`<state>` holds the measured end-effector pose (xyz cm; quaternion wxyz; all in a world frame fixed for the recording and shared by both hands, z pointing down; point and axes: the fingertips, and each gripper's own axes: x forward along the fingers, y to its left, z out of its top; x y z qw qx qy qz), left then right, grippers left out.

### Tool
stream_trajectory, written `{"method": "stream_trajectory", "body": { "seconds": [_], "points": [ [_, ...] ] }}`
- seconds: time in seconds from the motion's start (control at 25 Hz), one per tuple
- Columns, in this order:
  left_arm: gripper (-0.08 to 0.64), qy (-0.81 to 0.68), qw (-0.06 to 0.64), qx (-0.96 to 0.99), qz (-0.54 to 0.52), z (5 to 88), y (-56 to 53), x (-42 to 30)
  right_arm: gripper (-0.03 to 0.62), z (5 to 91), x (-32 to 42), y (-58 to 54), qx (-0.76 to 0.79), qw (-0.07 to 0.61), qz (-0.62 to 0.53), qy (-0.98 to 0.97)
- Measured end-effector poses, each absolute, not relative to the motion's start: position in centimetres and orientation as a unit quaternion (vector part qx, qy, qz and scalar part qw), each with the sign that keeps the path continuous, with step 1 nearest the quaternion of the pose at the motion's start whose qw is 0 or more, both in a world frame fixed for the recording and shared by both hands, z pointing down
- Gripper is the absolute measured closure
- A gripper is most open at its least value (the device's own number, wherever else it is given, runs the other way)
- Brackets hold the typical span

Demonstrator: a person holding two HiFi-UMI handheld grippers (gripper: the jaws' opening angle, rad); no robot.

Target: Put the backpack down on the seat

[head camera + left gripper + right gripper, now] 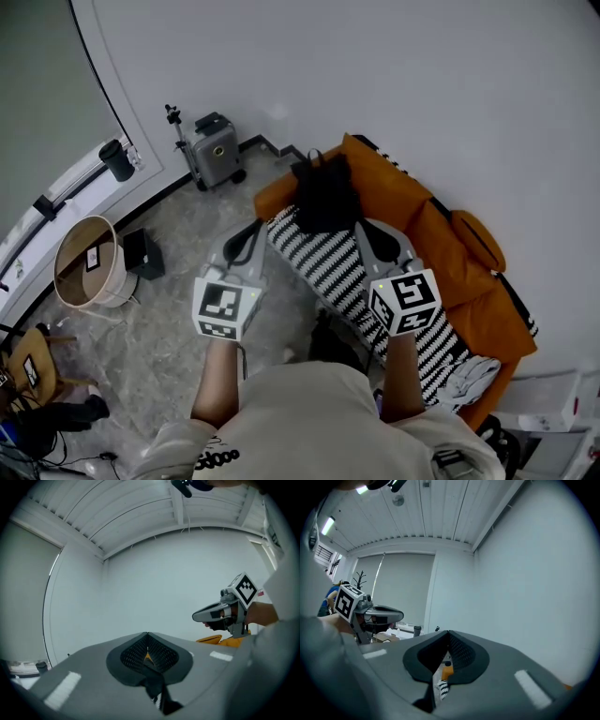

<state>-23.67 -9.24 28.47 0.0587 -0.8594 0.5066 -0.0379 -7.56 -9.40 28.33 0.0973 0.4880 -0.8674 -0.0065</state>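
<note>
A black backpack (323,192) rests upright at the far end of the orange sofa (427,234), on its black-and-white striped seat cover (328,262). My left gripper (249,232) is held just short of the backpack, to its lower left, jaws shut and empty. On the other side my right gripper (367,231) hovers over the striped cover at the backpack's lower right, also shut with nothing in it. In the left gripper view the shut left gripper (147,645) points at the wall, with the right gripper (220,613) beside it. The right gripper view shows its shut right gripper (449,644) and the left gripper (377,613).
A grey suitcase (217,150) stands by the wall left of the sofa. A round wooden tub (86,262) and a black box (142,253) sit on the stone floor at left. An orange cushion (478,239) and grey cloth (466,375) lie on the sofa's nearer part.
</note>
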Motion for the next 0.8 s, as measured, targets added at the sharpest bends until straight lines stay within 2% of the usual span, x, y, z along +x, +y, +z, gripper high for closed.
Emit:
{"method": "stream_trajectory", "body": {
  "seconds": [0.32, 0.8],
  "points": [
    [0.549, 0.5, 0.074, -0.862, -0.038, 27.2, -9.1, -23.4, 0.591, 27.1, -9.0, -9.3, 0.479, 0.106, -0.029, -0.871],
    [0.549, 0.492, 0.056, -0.868, -0.041, 28.3, -9.8, -23.5, 0.591, 28.0, -9.7, -10.0, 0.482, 0.123, -0.028, -0.867]
  ]
}}
